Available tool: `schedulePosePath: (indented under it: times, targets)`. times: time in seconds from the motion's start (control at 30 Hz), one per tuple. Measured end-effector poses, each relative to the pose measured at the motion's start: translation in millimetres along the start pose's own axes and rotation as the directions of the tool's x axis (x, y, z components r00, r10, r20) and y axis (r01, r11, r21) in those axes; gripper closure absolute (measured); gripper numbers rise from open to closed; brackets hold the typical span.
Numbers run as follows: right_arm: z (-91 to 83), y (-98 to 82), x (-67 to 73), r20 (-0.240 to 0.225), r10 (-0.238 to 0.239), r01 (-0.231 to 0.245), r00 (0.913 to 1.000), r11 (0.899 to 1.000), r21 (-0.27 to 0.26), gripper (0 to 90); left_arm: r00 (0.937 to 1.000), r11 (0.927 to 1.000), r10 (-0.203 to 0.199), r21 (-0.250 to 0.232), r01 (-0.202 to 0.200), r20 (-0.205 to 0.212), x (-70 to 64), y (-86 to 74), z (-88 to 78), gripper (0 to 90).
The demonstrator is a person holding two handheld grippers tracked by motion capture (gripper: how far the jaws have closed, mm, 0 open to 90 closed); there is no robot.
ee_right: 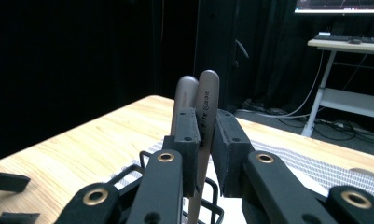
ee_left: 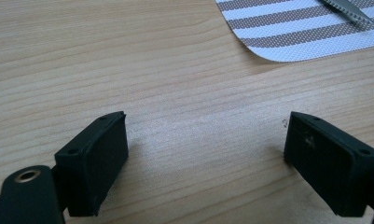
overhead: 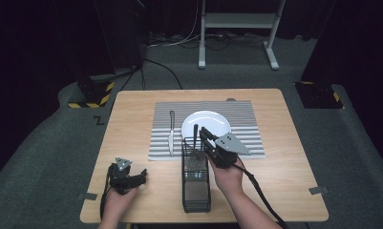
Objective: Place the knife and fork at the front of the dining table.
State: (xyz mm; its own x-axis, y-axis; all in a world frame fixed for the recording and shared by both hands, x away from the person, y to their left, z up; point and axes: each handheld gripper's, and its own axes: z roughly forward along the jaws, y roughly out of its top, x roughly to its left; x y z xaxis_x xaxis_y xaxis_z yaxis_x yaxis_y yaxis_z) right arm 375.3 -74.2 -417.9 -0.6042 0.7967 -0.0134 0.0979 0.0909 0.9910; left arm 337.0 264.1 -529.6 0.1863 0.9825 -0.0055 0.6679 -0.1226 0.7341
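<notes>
Right gripper [ee_right: 204, 140] jaws pinching utensil handle [ee_right: 208, 93] standing in wire caddy [overhead: 196, 191], just below plate [overhead: 213, 121]. Lift straight up, clear rim, avoid dragging neighbouring handle. Left gripper [ee_left: 205, 154] jaws spread, resting on bench [ee_left: 128, 60].

A lab or recording studio: black curtains [overhead: 41, 43] surround a lone light wooden bench [overhead: 132, 143] on grey carpet [overhead: 46, 143], with hazard-striped stand feet [overhead: 91, 93], loose floor cables [overhead: 179, 40] and a monitor desk [ee_right: 348, 44].
</notes>
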Motion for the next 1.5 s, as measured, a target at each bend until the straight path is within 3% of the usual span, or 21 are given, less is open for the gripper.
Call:
schedulePosePath:
  times: [0.17,0.47,0.97,1.23,1.5]
  targets:
    - [-10.0,7.5,1.0,-0.015,0.01,-0.011,0.9998,0.999,-0.042,81.4,1.0,1.0,0.0,0.0,0.0,0.0,0.0,0.0,0.0,13.5]
    - [-19.7,21.3,8.5,-0.033,-0.02,0.017,0.9992,0.995,-0.096,81.9,1.0,1.0,0.001,0.0,-0.001,0.0,0.1,0.0,0.0,13.5]
    - [-38.7,49.9,9.9,-0.033,-0.023,0.015,0.9992,0.979,-0.202,82.1,1.0,1.0,0.0,0.0,0.0,0.0,0.0,0.0,0.0,13.5]
    - [-61.1,69.8,3.8,-0.031,-0.012,0.003,0.9994,0.959,-0.284,82.1,1.0,1.0,0.0,0.0,0.0,0.0,0.0,0.0,0.0,13.5]
    - [-76.2,71.2,-16.8,0.031,-0.018,0.026,0.9994,0.96,-0.278,82.2,1.0,1.0,0.001,0.001,-0.001,0.001,0.0,-0.2,-0.3,13.6]
